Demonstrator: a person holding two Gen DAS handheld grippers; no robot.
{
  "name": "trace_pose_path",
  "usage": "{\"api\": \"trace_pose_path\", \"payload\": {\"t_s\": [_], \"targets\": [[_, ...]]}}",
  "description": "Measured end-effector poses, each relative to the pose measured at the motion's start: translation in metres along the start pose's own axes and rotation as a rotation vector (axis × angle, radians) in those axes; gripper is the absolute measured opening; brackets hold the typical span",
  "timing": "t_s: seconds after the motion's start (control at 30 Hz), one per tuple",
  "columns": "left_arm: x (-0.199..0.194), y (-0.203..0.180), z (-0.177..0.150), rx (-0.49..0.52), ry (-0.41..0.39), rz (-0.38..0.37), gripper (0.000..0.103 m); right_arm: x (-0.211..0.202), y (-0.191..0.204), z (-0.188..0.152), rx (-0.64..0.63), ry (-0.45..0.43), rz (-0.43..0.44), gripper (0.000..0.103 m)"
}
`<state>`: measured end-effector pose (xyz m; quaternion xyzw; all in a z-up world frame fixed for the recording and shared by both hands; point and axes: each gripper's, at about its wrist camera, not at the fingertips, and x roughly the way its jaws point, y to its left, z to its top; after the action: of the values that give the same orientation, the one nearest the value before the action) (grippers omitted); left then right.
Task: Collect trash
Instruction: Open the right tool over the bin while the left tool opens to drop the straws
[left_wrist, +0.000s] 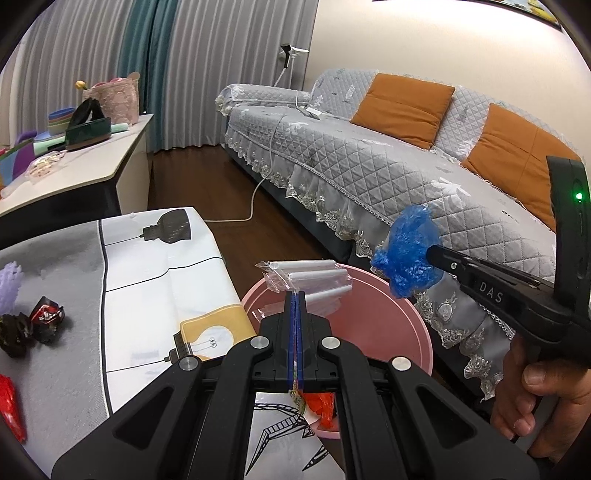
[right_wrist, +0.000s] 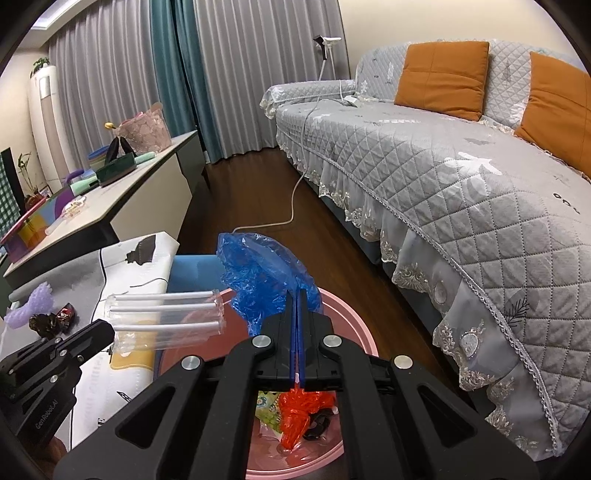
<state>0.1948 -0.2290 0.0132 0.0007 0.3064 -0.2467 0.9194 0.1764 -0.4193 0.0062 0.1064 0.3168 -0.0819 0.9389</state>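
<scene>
**Both loads over the bin, ready to drop**

Nearest to us, the left gripper (left_wrist: 295, 295) has its jaws pressed together on a clear packet of white straws (left_wrist: 310, 277), and the right gripper (right_wrist: 297, 295) is pinching a crumpled blue plastic bag (right_wrist: 266, 273). Both pieces hang above the pink bin (left_wrist: 410, 314), which stands on the floor just beside the low table (left_wrist: 147, 295). Inside the bin we can already see an orange wrapper (right_wrist: 299, 413) and a printed packet.

We judge this to be the drop step: each piece is carried over the opening and not yet let go. The next move calls for spreading both pairs of jaws while each piece is well inside the rim; the light straw packet sits near the table-side edge and could slide out.

Further off, dark crumpled wrappers (left_wrist: 33, 325), a red scrap (left_wrist: 11, 410) and a lilac foam piece (right_wrist: 33, 302) lie on the table, seemingly left to gather. Beyond stands the grey quilted sofa (left_wrist: 369, 166).
</scene>
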Motion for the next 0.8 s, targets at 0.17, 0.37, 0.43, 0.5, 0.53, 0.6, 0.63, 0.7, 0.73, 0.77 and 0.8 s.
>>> {"api": "trace_pose_path", "payload": {"t_s": [0.17, 0.37, 0.43, 0.5, 0.53, 0.6, 0.63, 0.7, 0.73, 0.77, 0.8], "targets": [[0.017, 0.000, -0.003, 0.013, 0.084, -0.055, 0.012, 0.007, -0.002, -0.001, 0.014, 0.023, -0.045, 0.035], [0.010, 0.011, -0.009, -0.015, 0.079, -0.043, 0.024, 0.006, -0.003, -0.002, 0.012, 0.016, -0.066, 0.045], [0.004, 0.012, -0.010, -0.016, 0.073, -0.035, 0.024, 0.006, -0.003, -0.002, 0.012, 0.014, -0.072, 0.045], [-0.004, 0.015, -0.010, -0.019, 0.064, -0.027, 0.024, 0.004, -0.003, -0.002, 0.014, 0.011, -0.074, 0.045], [-0.009, 0.016, -0.010, -0.019, 0.058, -0.021, 0.024, 0.004, -0.002, -0.001, 0.014, 0.011, -0.075, 0.045], [-0.020, 0.019, -0.008, -0.020, 0.047, -0.013, 0.024, 0.001, 0.000, -0.001, 0.010, 0.004, -0.074, 0.045], [-0.024, 0.021, -0.008, -0.020, 0.042, -0.008, 0.024, -0.001, 0.003, -0.001, 0.004, -0.002, -0.073, 0.045], [-0.038, 0.025, -0.007, -0.018, 0.025, 0.009, 0.024, -0.005, 0.008, 0.000, -0.007, -0.011, -0.068, 0.045], [-0.043, 0.027, -0.007, -0.019, 0.021, 0.014, 0.024, -0.007, 0.011, 0.000, -0.015, -0.017, -0.065, 0.045], [-0.052, 0.030, -0.007, -0.024, 0.012, 0.024, 0.024, -0.009, 0.014, 0.000, -0.019, -0.020, -0.063, 0.045], [-0.059, 0.033, -0.007, -0.029, 0.006, 0.031, 0.024, -0.011, 0.017, 0.000, -0.023, -0.022, -0.061, 0.045]]}}
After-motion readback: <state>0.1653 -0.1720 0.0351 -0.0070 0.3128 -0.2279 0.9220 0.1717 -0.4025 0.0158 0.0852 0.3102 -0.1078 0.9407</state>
